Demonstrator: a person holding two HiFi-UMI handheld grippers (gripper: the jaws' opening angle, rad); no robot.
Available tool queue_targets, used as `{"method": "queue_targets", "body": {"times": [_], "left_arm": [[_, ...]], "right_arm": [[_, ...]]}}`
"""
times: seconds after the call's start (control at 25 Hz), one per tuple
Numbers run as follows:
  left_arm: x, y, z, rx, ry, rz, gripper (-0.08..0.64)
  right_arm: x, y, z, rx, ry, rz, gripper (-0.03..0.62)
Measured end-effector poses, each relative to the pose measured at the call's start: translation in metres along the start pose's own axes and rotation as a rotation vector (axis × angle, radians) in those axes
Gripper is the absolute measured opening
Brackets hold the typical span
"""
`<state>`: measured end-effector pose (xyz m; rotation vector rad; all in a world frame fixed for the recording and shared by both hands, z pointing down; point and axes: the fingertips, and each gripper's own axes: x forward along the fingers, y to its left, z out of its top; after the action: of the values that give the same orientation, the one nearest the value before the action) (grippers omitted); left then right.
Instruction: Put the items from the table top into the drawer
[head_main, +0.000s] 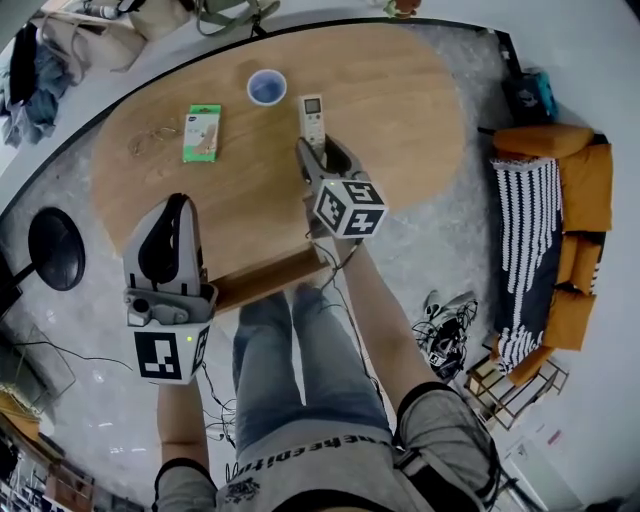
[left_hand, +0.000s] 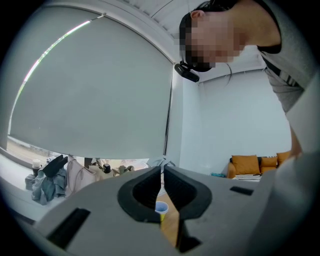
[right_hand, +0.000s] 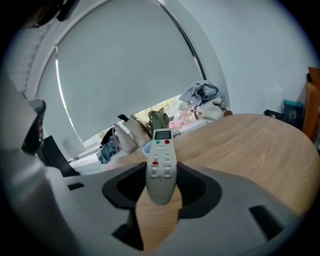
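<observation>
A white remote (head_main: 313, 118) sticks out forward from my right gripper (head_main: 318, 155), whose jaws are shut on its lower end, above the oval wooden table (head_main: 400, 110). In the right gripper view the remote (right_hand: 160, 167) stands between the pads of the gripper (right_hand: 160, 181), buttons facing up. A blue cup (head_main: 267, 87), a green packet (head_main: 202, 133) and a pair of glasses (head_main: 150, 137) lie on the far left part of the table. My left gripper (head_main: 180, 202) hangs over the table's near left edge, jaws shut and empty (left_hand: 162, 172). The cup (left_hand: 161, 208) shows through the slit between them.
A wooden drawer front (head_main: 265, 280) shows under the table's near edge, in front of the person's legs (head_main: 290, 370). An orange sofa (head_main: 570, 180) with a striped blanket stands at the right. A black round base (head_main: 55, 248) sits at the left. Cables (head_main: 440, 335) lie on the floor.
</observation>
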<state>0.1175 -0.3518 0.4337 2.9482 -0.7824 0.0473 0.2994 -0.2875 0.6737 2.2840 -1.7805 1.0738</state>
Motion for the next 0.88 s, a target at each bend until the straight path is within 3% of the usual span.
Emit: {"method": "queue_targets", "body": {"times": [0.56,0.88], "left_arm": [[-0.082,-0.073,0.033,-0.008,-0.086,0.140,0.020],[-0.144,-0.100,0.042,0.018,-0.110,0.237,0.020]], "right_arm": [[-0.103,0.066,-0.005,-0.152,-0.038,0.282,0.186],[-0.148,0.103,-0.038,-0.259,0.002,0.394,0.186]]}}
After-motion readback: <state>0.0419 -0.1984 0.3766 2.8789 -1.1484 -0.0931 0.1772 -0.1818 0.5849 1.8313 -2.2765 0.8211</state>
